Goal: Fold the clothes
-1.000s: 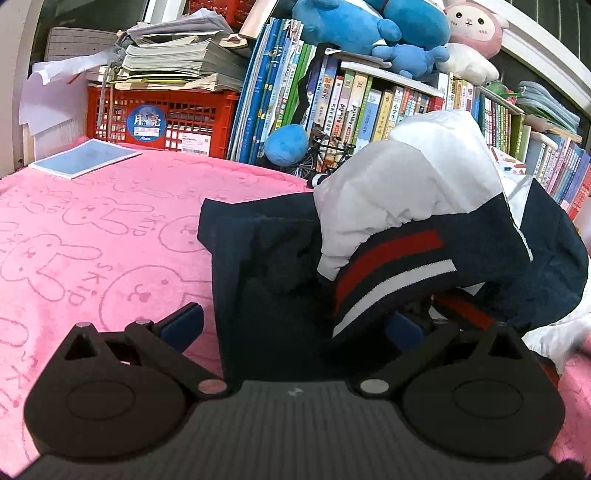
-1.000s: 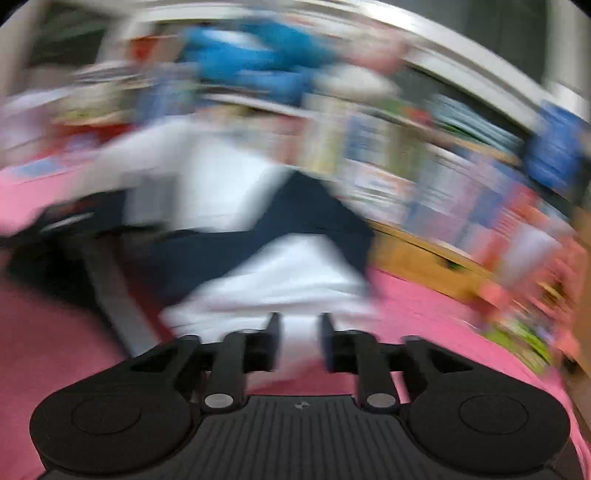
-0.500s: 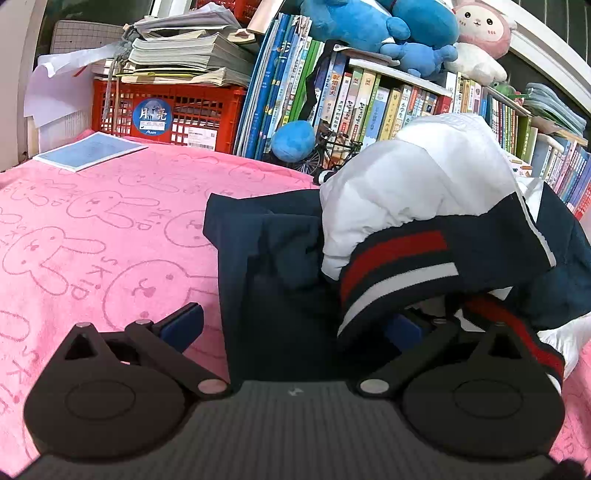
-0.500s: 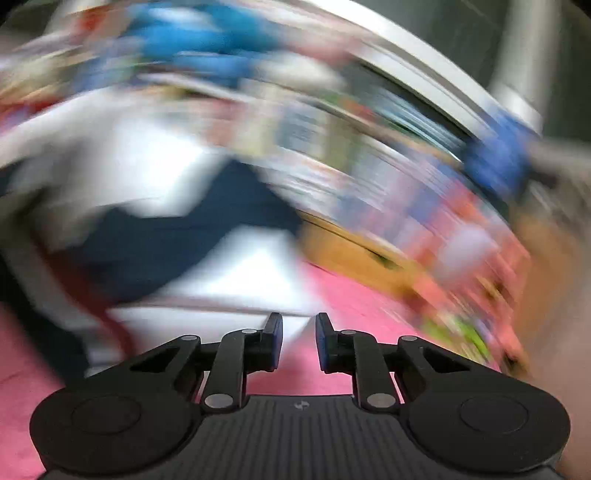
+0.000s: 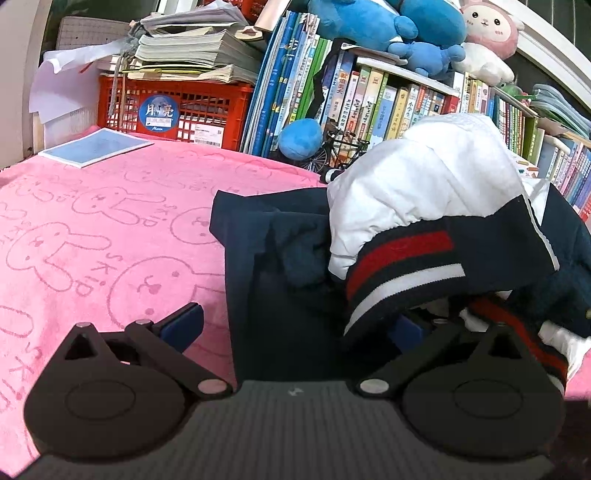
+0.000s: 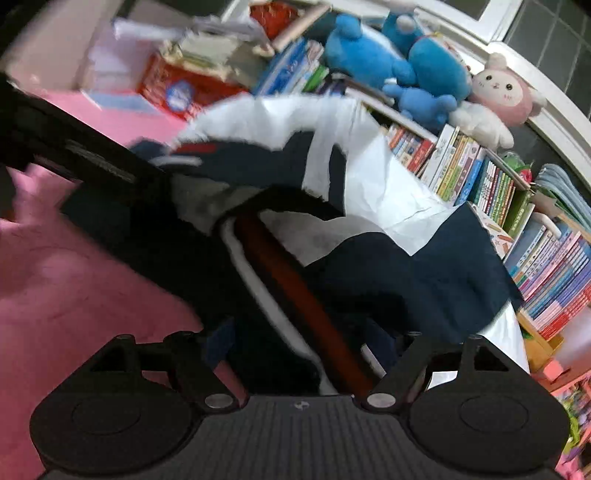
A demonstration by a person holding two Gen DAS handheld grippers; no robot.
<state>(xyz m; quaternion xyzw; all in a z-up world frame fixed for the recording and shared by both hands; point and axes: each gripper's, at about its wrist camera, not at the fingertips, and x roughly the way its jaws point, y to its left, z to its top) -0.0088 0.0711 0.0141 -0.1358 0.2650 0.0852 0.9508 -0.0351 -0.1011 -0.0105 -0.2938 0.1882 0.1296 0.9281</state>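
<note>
A navy and white jacket with red and white striped cuffs lies bunched on the pink bunny towel. My left gripper is open, its jaws wide apart with the navy cloth lying between them; the striped cuff drapes over the right finger. In the right wrist view the jacket fills the middle. My right gripper is open, its jaws astride the striped hem. The other gripper's dark body crosses the left of that view.
A bookshelf with plush toys stands behind the towel. A red crate with stacked papers stands at the back left. A blue booklet lies on the towel's far left. A toy bicycle stands by the shelf.
My right gripper has opened from nearly shut and swung fast to the jacket, now astride the striped hem. My left gripper stays open and has barely moved.
</note>
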